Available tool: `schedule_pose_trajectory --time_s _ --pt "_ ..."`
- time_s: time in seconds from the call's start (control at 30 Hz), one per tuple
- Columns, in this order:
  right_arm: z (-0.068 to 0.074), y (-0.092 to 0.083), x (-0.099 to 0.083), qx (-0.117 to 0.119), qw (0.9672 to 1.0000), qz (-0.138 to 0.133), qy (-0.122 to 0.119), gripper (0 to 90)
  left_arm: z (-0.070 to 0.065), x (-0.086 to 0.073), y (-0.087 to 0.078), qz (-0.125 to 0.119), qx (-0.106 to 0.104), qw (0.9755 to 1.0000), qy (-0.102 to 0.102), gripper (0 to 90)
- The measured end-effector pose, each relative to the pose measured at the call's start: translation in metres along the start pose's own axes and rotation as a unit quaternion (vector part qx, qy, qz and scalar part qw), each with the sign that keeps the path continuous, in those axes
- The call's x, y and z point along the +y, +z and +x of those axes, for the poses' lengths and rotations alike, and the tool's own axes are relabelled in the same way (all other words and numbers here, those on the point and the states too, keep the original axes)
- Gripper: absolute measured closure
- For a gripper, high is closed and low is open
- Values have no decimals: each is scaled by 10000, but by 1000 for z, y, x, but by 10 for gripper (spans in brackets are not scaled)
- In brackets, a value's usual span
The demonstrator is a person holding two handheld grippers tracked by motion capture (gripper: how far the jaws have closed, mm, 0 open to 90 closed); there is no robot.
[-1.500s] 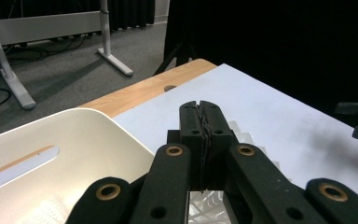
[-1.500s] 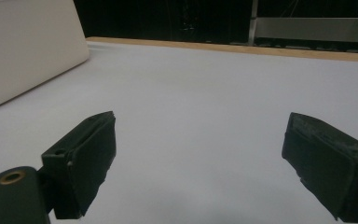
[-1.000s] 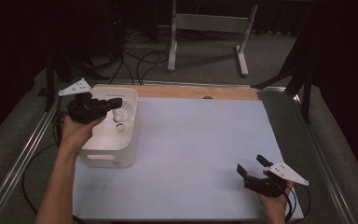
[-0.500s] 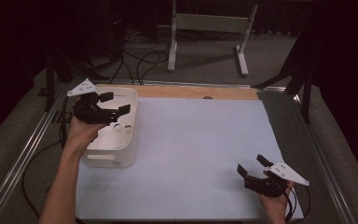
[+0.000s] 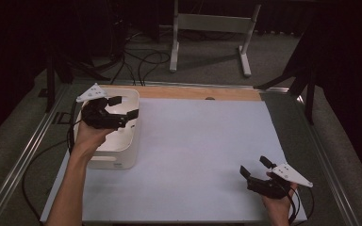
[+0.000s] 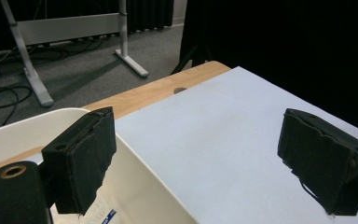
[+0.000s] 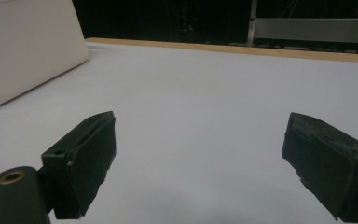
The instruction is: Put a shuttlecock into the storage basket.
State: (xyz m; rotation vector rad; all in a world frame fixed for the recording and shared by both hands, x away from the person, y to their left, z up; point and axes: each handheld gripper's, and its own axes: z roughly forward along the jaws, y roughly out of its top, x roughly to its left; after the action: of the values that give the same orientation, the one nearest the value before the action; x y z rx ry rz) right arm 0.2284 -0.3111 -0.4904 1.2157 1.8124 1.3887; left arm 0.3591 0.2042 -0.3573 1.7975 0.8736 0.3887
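Observation:
My left gripper (image 5: pixel 125 107) hovers over a white plastic bin (image 5: pixel 122 155) at the table's left side. Its jaws have just been opening; they stand wide apart with nothing between them. In the left gripper view, that gripper (image 6: pixel 209 158) looks across the bin's far wall (image 6: pixel 140 186) onto the white table. A white packet with blue print (image 6: pixel 100 212) lies inside the bin. My right gripper (image 5: pixel 253 165) rests low near the front right corner, open and empty. In the right gripper view, the right gripper (image 7: pixel 205 163) faces bare table, with the bin (image 7: pixel 28 46) at the far left.
The white tabletop (image 5: pixel 193 150) stretches between the two hands. A wooden strip (image 5: pixel 198 92) runs along its far edge. Metal rails border the left and right sides. A grey stand (image 5: pixel 212 23) and cables lie on the floor beyond.
A small pale thing at the left gripper's jaws a second ago is gone from them, and the jaws have opened wide. The left hand shifted slightly right. The right gripper kept still.

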Motion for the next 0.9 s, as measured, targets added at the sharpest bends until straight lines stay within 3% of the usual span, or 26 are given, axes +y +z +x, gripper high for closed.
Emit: schedule_pose_trajectory --time_s 0.33,0.37,0.73,0.9 --pt "0 0 0 13 10000 2 -2 99 -6 -3 1 48 44 9999 85 121" --pt "0 0 0 13 10000 2 -2 99 -11 -3 2 79 40 9998 167 121" --pt "0 0 0 26 10000 -2 10 99 -17 -12 4 70 115 9998 170 119" --pt "1 0 0 34 10000 8 9 99 -16 -19 4 179 137 9996 156 119"
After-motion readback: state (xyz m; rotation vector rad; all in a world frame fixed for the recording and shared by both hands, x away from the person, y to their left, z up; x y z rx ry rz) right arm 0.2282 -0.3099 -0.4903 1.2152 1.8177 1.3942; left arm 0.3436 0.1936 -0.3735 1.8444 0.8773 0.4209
